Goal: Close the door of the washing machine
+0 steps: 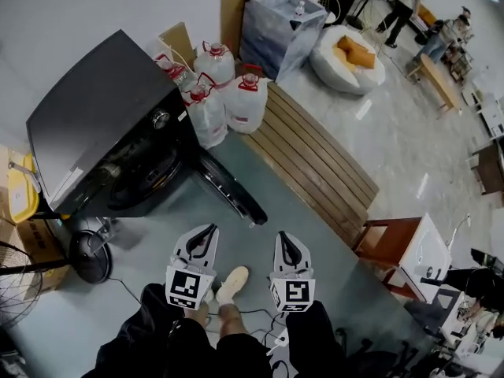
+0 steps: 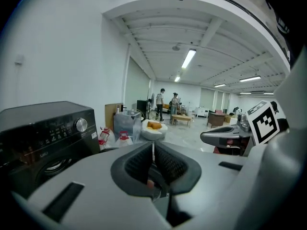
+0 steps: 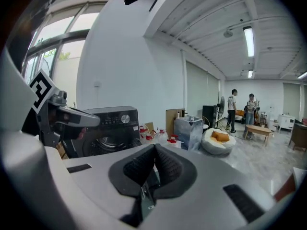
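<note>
The washer point(image 1: 102, 116) has its door point(image 1: 230, 186) open; the dark drum point(image 1: 144, 183) looks empty, I think. Jugs point(image 1: 236, 93) stand beside it. Left gripper point(image 1: 210, 229) and right gripper point(image 1: 282, 236) are each pressed together, holding nothing.

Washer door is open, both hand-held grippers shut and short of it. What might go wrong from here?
1. The door stands wide open. The left hand-held gripper and right hand-held gripper are both shut, so a push with a narrow tip may slip off its rounded rim.
2. A cable lies on the floor near the shoe. Stepping toward the washing machine could snag it.
</note>
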A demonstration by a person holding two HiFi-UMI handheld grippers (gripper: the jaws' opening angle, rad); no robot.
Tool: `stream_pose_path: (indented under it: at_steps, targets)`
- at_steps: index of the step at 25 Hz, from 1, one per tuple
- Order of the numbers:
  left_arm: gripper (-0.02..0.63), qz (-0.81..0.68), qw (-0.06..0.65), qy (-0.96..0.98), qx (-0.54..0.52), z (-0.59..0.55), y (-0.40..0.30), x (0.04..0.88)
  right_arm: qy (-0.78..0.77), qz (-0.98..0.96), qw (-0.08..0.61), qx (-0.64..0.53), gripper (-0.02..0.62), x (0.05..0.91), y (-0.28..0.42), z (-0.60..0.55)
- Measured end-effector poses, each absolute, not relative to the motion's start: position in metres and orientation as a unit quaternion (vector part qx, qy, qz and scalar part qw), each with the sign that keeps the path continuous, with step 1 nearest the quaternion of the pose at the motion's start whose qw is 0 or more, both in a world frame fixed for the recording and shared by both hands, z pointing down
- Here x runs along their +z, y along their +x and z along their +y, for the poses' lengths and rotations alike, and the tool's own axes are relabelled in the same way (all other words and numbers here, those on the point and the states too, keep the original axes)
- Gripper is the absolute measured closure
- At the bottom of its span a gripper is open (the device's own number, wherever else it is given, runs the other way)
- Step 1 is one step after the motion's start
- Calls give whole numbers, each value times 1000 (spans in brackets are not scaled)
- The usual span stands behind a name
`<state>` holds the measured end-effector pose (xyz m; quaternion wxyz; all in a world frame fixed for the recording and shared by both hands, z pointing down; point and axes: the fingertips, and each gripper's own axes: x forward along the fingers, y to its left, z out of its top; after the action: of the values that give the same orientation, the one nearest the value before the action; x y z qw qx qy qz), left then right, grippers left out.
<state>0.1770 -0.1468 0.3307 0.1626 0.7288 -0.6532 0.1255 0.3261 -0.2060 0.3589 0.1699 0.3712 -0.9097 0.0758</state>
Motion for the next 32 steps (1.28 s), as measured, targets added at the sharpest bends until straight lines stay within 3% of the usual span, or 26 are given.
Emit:
stream_pose_path:
  at_steps: [11, 21, 23, 32]
  targets:
    - [574, -661, 217, 710, 107, -171, 137, 477, 361, -899, 238, 73, 578, 515, 299, -234]
    - [574, -686, 224, 686, 91, -175, 124, 570, 333, -900, 269, 76, 577, 613, 294, -259]
    - [574, -688, 230, 682, 93, -173, 123, 577, 323, -902, 274, 85, 500, 625, 295, -262]
    - [574, -694, 265, 661, 108, -170, 111, 600, 260, -910, 296, 129, 371, 665, 275, -271]
